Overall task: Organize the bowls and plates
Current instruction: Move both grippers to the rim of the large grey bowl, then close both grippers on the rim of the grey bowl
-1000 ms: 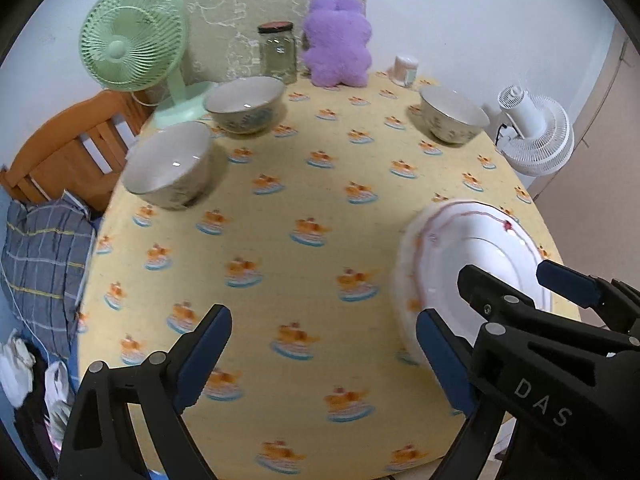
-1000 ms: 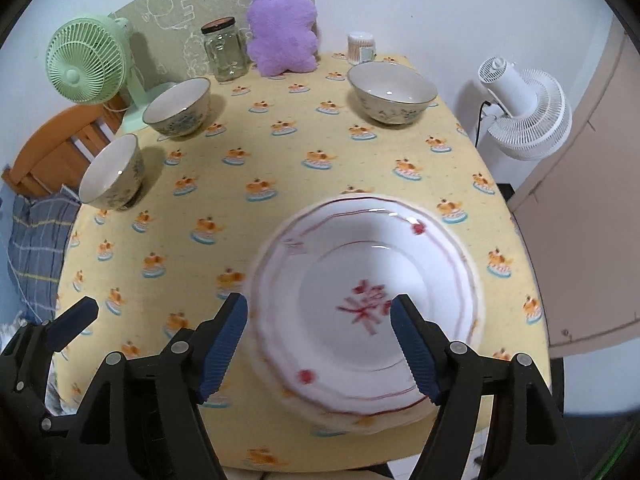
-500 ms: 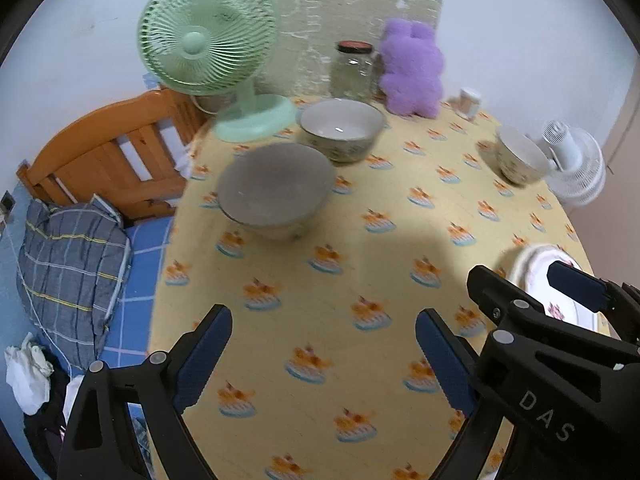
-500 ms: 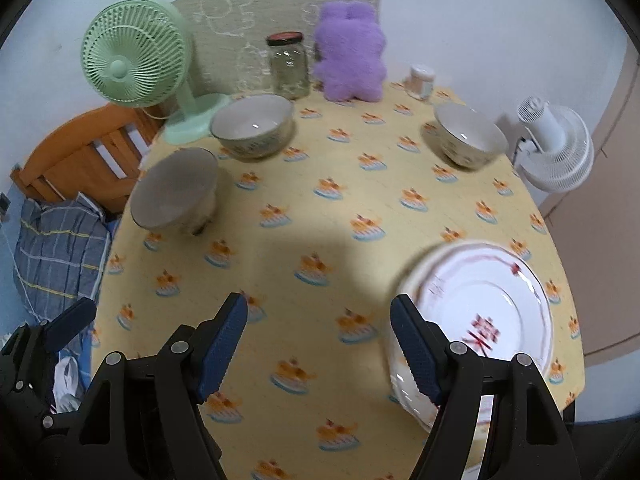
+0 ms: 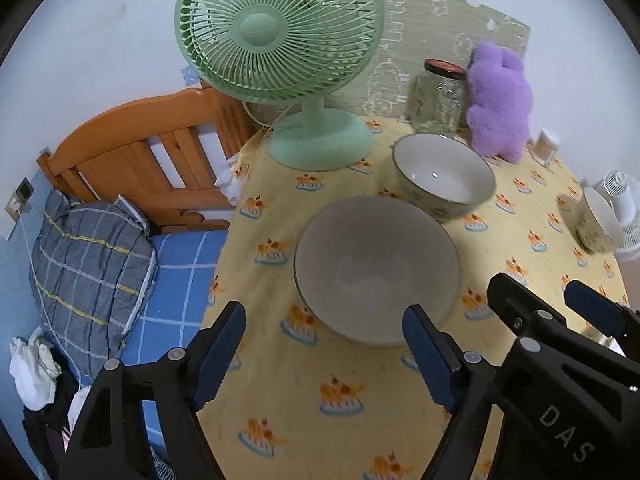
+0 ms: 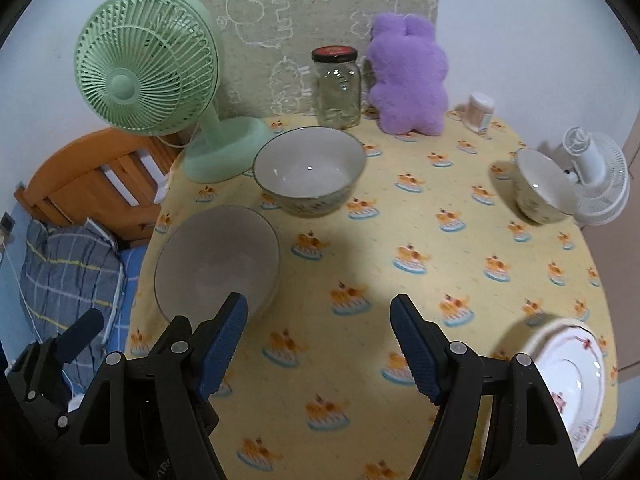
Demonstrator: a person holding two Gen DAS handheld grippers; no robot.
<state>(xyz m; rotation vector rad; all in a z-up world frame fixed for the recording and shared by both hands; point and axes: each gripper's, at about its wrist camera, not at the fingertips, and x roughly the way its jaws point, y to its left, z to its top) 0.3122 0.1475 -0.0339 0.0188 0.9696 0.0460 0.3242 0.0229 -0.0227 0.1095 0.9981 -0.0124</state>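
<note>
We see two black plastic clamp-style grippers, left gripper (image 5: 322, 350) and right gripper (image 6: 318, 346), with ribbed blue pads (image 6: 414, 354), silver rivets (white "DAS" lettering on one).

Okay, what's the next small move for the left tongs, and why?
Probably ease the left tongs forward and down over the near bowl's rim. Its jaws are closing, with nothing between them yet, and the bowl sits just ahead, empty and untouched.

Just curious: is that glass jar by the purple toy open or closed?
Closed: the glass jar wears a dark lid with a red top, beside the purple toy.
</note>
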